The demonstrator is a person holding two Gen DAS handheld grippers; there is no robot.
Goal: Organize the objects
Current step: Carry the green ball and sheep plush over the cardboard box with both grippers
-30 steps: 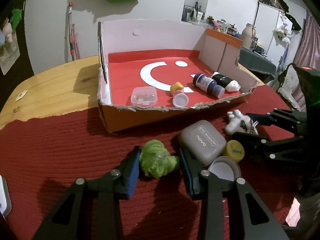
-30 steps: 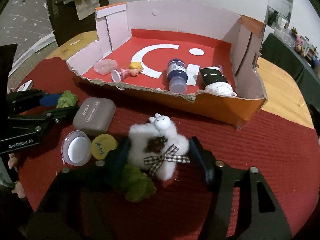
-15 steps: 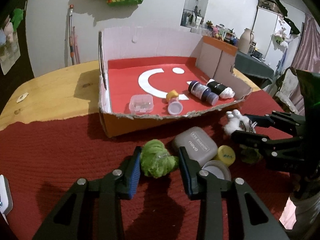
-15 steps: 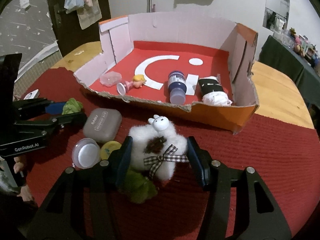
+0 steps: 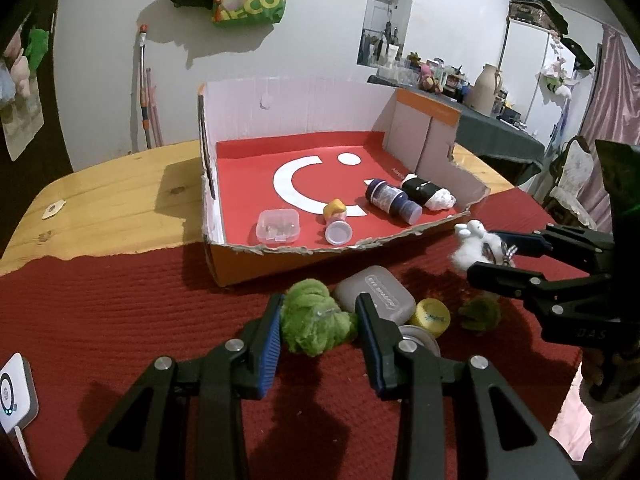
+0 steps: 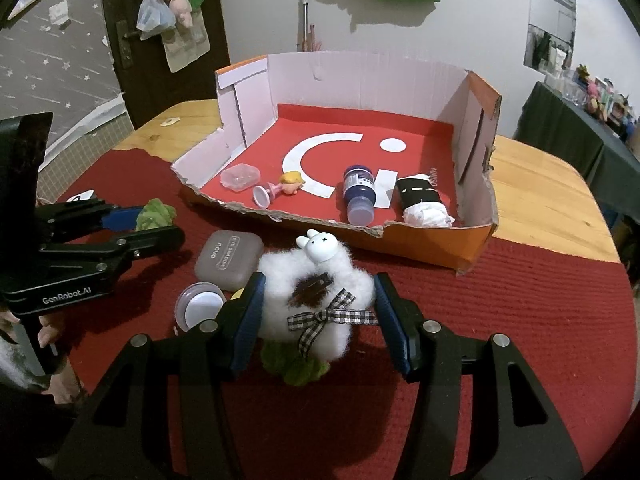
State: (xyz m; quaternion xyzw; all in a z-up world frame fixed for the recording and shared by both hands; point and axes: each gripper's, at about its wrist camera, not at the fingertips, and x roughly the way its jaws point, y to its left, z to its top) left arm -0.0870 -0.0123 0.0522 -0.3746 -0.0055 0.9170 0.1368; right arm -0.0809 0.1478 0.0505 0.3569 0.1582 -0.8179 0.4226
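Note:
My left gripper (image 5: 318, 316) is shut on a green plush toy (image 5: 316, 322) and holds it above the red mat. My right gripper (image 6: 318, 300) is shut on a white fluffy rabbit plush (image 6: 316, 300) with a checked bow, lifted off the mat; it also shows in the left wrist view (image 5: 472, 244). The open cardboard box (image 6: 432, 246) with a red floor stands just beyond both. A second green plush (image 5: 480, 314) lies on the mat under the right gripper.
On the mat lie a grey eye-shadow case (image 6: 228, 260), a yellow cap (image 5: 432, 314) and a round white-lidded jar (image 6: 200, 308). In the box are a clear small case (image 5: 278, 226), a small doll (image 6: 280, 190), a blue bottle (image 6: 358, 192) and a black-and-white roll (image 6: 422, 202).
Both grippers have closed tighter on their plush toys and risen off the mat, each carrying its toy. The second green plush stays on the mat.

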